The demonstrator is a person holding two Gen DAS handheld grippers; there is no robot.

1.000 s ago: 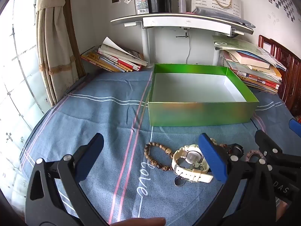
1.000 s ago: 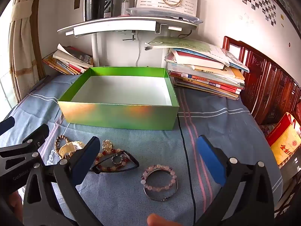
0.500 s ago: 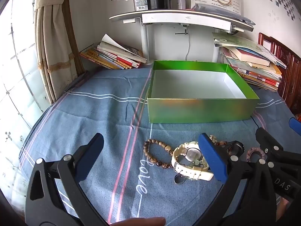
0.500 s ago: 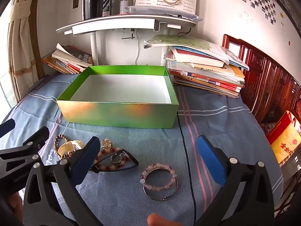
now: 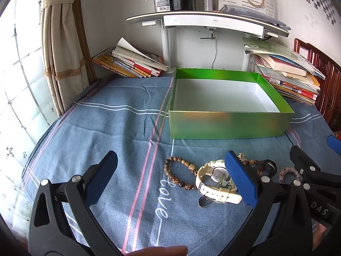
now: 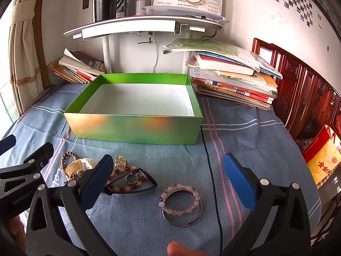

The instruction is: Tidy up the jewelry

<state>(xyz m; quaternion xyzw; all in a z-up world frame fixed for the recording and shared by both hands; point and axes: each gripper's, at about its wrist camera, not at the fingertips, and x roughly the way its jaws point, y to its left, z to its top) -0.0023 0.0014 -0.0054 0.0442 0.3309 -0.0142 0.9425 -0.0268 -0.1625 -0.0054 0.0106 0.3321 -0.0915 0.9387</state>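
On the surface, which is covered by a blue cloth (image 5: 119, 123) with pink and white stripes, a green box (image 6: 136, 128) is seen with its white inside bare and no lid on it. In front of the box the jewelry is spread in a loose row, all of it outside the box. A brown bead bracelet (image 5: 179, 177) is laid beside a white watch (image 5: 215, 183), and the two are touching. To the right of the watch a gold flower brooch (image 6: 121, 161) is set next to a black triangular frame (image 6: 136, 183), inside which a red and amber bead bracelet (image 6: 125, 186) and a small ring (image 6: 132, 177) are laid. Further right, a pink bead bracelet (image 6: 181, 198) is laid over a silver bangle (image 6: 183, 219). The left gripper (image 5: 170, 181) is held low over the cloth with its jaws spread wide and released; nothing is grasped, and the brown bead bracelet and the watch are seen between and beyond its blue pads (image 5: 240, 181). The right gripper (image 6: 168, 177) is likewise held with its jaws wide apart and empty, the pink bead bracelet being framed between them without being touched. A fingertip (image 6: 181, 249) is seen at the lower edge of the right wrist view. Stacks of books (image 6: 232, 81) are piled behind the box on both sides.
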